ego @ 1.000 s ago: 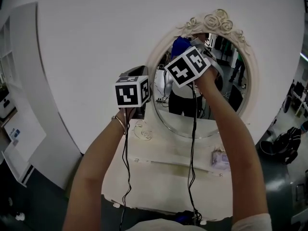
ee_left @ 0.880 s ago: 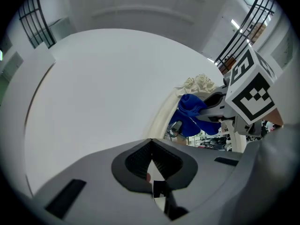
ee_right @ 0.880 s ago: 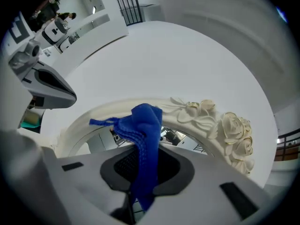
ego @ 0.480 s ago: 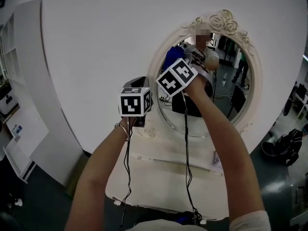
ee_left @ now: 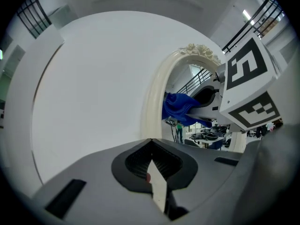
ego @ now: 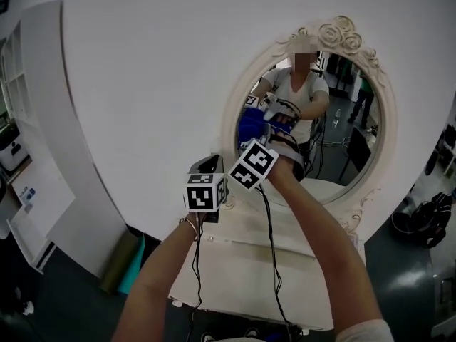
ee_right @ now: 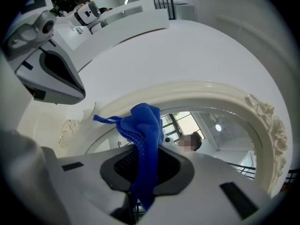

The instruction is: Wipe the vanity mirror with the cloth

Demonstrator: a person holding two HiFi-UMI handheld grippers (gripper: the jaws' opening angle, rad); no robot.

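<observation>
Lying at the lower left of the vanity mirror's glass, the blue cloth has come down from near the mirror's top, pinched tight between the right gripper's jaws. The left gripper, jaws together and empty, sits just left of the mirror's frame.

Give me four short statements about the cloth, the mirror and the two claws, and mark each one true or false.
1. The right claw is shut on the blue cloth. True.
2. The left claw holds a cloth too. False: it holds nothing.
3. The mirror is rectangular. False: it is oval, with carved roses on top.
4. In the head view, the blue cloth is at the mirror's left side. True.
</observation>
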